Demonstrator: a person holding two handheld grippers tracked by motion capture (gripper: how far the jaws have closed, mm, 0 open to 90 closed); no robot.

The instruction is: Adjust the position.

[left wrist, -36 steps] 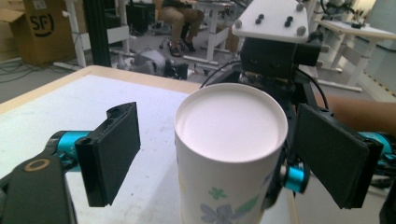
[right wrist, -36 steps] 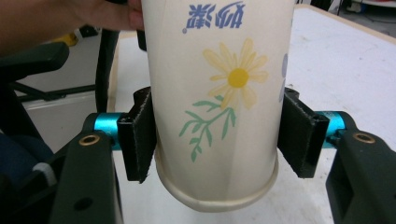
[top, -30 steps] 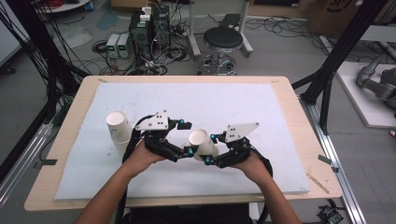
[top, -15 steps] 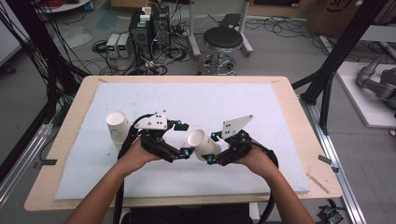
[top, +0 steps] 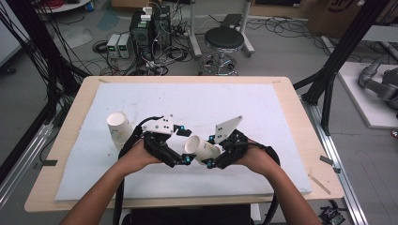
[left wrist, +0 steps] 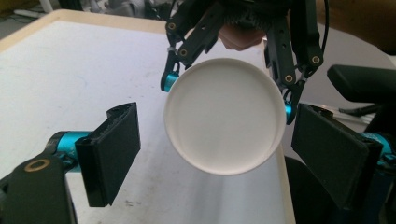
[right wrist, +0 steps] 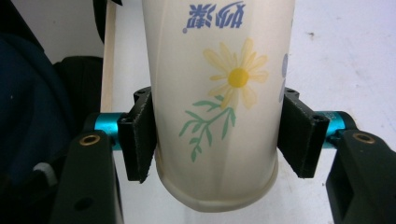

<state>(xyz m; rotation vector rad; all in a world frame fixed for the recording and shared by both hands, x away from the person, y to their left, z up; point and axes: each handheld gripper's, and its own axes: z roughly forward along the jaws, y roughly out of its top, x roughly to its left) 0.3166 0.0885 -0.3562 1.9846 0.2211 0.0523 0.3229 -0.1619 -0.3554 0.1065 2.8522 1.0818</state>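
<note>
Near the front edge of the table (top: pixel 291 101), about midway along it, the right gripper (top: pixel 212 151) is clamped on a paper cup (top: pixel 201 149), which lies tipped on its side in the air above the white mat (top: pixel 263 122), its flat bottom pointing toward the left gripper (top: pixel 180 151). In the right gripper view the two black pads (right wrist: pixel 140 140) press against opposite sides of the cup (right wrist: pixel 219 93) near its bottom rim, and the cup's wall shows a yellow flower with green stems and blue print. In the left gripper view the cup's round white bottom (left wrist: pixel 225 115) faces the camera, gripped from behind by the other gripper (left wrist: pixel 229 72), while the left gripper's own jaws stand wide apart on either side of it, neither pad (left wrist: pixel 114 151) touching the cup. In the high view both grippers meet at the cup, with the person's forearms coming in from the front edge. A second paper cup (top: pixel 119 127) stands upright near the left edge of the mat, just beside the left gripper's cable and apart from the held cup.
</note>
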